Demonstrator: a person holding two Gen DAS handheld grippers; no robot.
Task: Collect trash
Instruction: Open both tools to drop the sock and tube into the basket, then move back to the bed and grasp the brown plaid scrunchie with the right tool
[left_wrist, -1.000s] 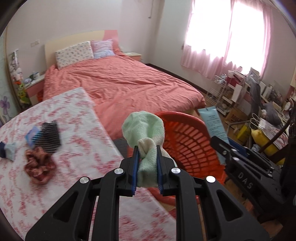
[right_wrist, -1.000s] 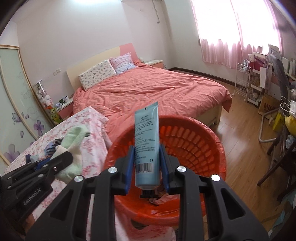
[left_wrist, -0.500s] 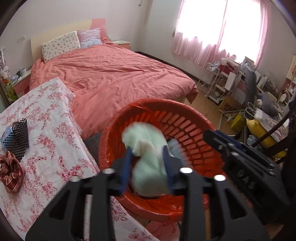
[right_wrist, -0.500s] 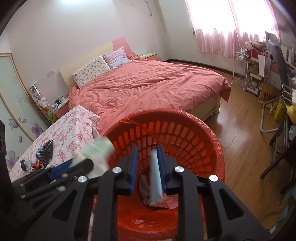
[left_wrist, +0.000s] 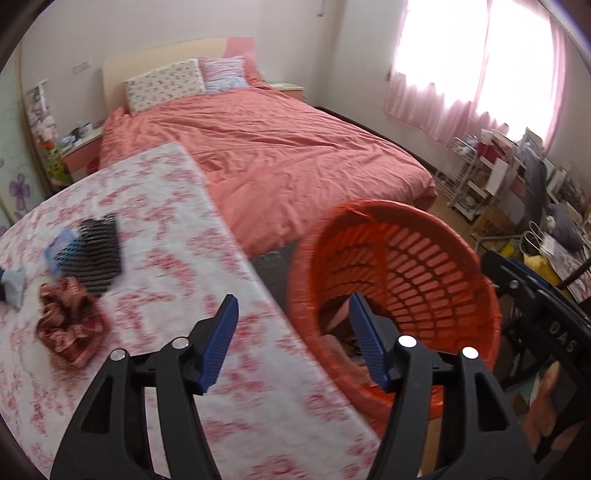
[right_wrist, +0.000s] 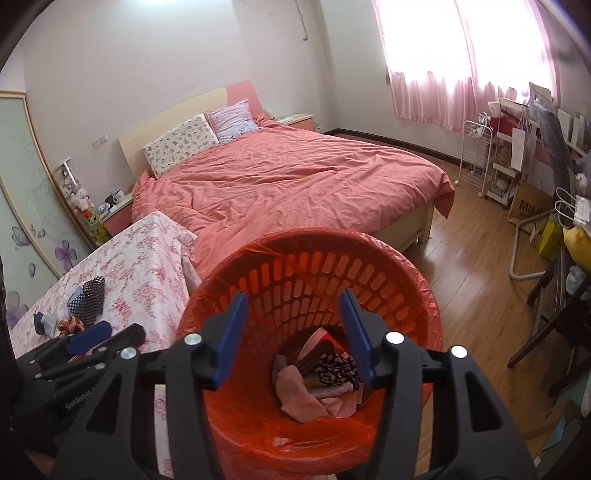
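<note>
An orange slatted basket (right_wrist: 391, 280) lined with an orange bag stands beside a table with a floral cloth (left_wrist: 173, 258). Pink and dark scraps lie in its bottom (right_wrist: 314, 384). My right gripper (right_wrist: 291, 306) hangs over the basket mouth, its jaws opening with nothing between them. My left gripper (left_wrist: 291, 310) is over the table's edge next to the basket (left_wrist: 424, 266), jaws opening and empty. On the cloth lie a black mesh piece (left_wrist: 98, 251), a red-brown scrunchie (left_wrist: 70, 328), and a pale blue scrap (left_wrist: 16, 291). The left gripper (right_wrist: 92, 339) also shows low left in the right wrist view.
A bed with a coral cover (right_wrist: 295, 184) lies behind the table and basket. Wooden floor (right_wrist: 476, 266) opens to the right. Wire racks, bags and chair legs (right_wrist: 546, 229) crowd the right wall. The right gripper's black body (left_wrist: 543, 317) is at the right of the left wrist view.
Both grippers have opened. The pale green cloth left the left jaws and the blue tube left the right jaws, both dropped into the basket. The left gripper swung back toward the table.
</note>
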